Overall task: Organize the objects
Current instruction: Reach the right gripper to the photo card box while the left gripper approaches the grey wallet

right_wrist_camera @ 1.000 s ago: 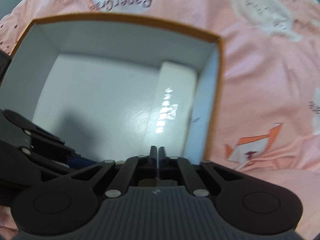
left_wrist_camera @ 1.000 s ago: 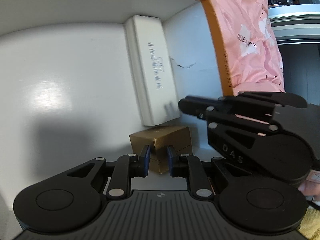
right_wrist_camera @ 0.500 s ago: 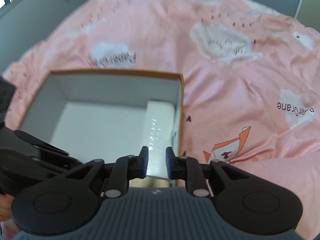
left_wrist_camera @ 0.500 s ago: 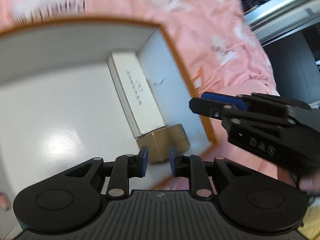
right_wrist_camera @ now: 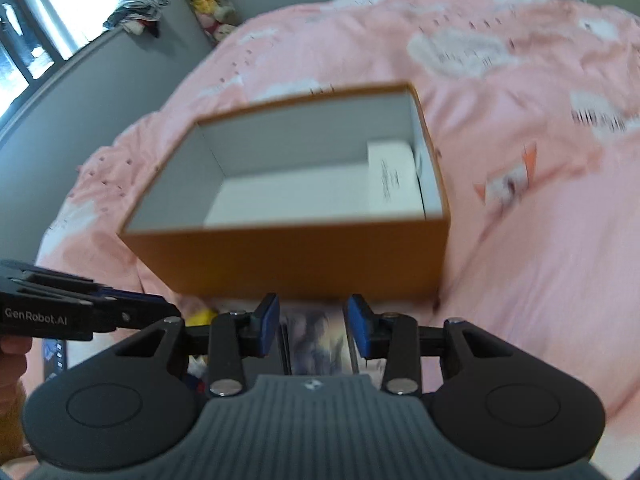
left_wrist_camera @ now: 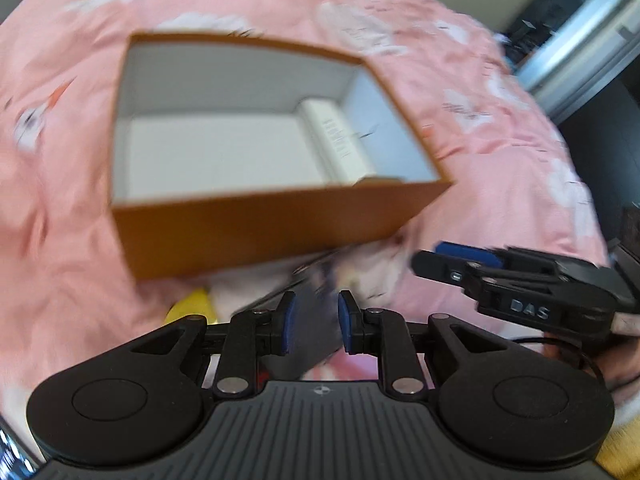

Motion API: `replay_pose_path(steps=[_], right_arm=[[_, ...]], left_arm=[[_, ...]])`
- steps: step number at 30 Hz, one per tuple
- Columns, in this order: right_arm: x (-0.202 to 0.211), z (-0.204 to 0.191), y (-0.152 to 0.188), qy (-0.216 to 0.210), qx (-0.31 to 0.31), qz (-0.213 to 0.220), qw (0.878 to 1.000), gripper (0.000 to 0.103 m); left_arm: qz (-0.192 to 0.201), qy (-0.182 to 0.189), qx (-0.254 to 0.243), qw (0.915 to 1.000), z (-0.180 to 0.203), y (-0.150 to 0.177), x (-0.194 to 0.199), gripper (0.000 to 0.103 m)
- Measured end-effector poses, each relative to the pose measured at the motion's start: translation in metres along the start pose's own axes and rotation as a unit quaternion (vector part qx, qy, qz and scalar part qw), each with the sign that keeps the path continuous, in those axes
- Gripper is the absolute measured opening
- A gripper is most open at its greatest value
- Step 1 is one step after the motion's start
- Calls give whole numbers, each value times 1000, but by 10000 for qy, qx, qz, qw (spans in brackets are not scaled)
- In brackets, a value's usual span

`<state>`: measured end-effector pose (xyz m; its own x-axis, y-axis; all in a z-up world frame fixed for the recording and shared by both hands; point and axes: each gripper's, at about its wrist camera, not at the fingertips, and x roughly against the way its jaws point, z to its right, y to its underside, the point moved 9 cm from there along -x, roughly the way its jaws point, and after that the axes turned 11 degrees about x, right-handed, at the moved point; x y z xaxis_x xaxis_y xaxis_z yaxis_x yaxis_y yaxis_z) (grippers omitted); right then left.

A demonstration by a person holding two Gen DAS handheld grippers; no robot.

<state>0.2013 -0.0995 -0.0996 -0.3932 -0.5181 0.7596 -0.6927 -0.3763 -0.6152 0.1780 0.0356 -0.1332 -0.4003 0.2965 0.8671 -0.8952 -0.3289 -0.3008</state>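
Observation:
An orange box (left_wrist_camera: 256, 224) with a white inside sits on the pink bedspread (left_wrist_camera: 500, 168). A long white box (left_wrist_camera: 340, 144) lies along its right wall, and a sliver of a gold box (left_wrist_camera: 374, 179) shows at the near right corner. My left gripper (left_wrist_camera: 314, 322) hovers outside the near wall, its jaws opening with nothing gripped. My right gripper (right_wrist_camera: 314, 322) hangs in front of the orange box (right_wrist_camera: 300, 264), its jaws opening wider, also gripping nothing. The white box (right_wrist_camera: 394, 176) shows inside. Each gripper appears in the other's view: right gripper (left_wrist_camera: 480, 272), left gripper (right_wrist_camera: 100, 312).
A flat picture-covered item (right_wrist_camera: 316, 340) and a dark flat item (left_wrist_camera: 308, 328) lie on the bed under the fingers. A yellow thing (left_wrist_camera: 192, 304) lies near the box's front. A grey wall with a window (right_wrist_camera: 36, 40) stands at the left, and plush toys (right_wrist_camera: 204, 0) lie at the bed's far end.
Both grippers have pulled back and up out of the orange box, which now shows whole from outside. Both pairs of jaws have parted. The white and gold boxes stayed inside.

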Motion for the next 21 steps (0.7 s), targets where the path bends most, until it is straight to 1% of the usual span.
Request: replay_pose_path(steps=[2,4,5,8,9,10,11,13,15,17,19,21], right_arm=[[-12,2,14,112,-79,-88,9999,45],[-25,4,26,113,-121,-235,9996,47],[-32,5,31,95,-174,-311,9993,50],[-50,7,40,-20,-295,-529,9982,51],[-55,8,42,-34,-300,-590,9978,52],[-60,9,42,-66,-305,-647,9974,54],[-64,11,43,-87,-328,-696,9970,58],[-72,13,43,-178,-381,-794,9960,60],[-80,14,45,-272,-428,-898,9947,60],[-88,14,49,-349,-423,-1021,9933,60],[-96,15,51,-405,-433,-1171,9913,60],[-104,16,54,-487,-481,-1279,9894,62]], left_arm=[[85,-202,152,9996,-11,6,-11,42],[84,-387,286,9988,-22,13,-25,47],[52,-458,377,9982,-27,15,-31,48],[-124,-405,608,9972,-37,22,-47,53],[-176,-415,601,9972,-38,23,-51,54],[-220,-447,579,9971,-38,24,-55,57],[-224,-523,578,9967,-39,23,-59,57],[-234,-599,547,9964,-39,22,-63,58],[-295,-643,539,9960,-40,21,-69,62],[-355,-606,578,9959,-40,19,-75,71],[-399,-536,613,9959,-42,18,-79,75],[-445,-465,655,9958,-44,17,-82,78]])
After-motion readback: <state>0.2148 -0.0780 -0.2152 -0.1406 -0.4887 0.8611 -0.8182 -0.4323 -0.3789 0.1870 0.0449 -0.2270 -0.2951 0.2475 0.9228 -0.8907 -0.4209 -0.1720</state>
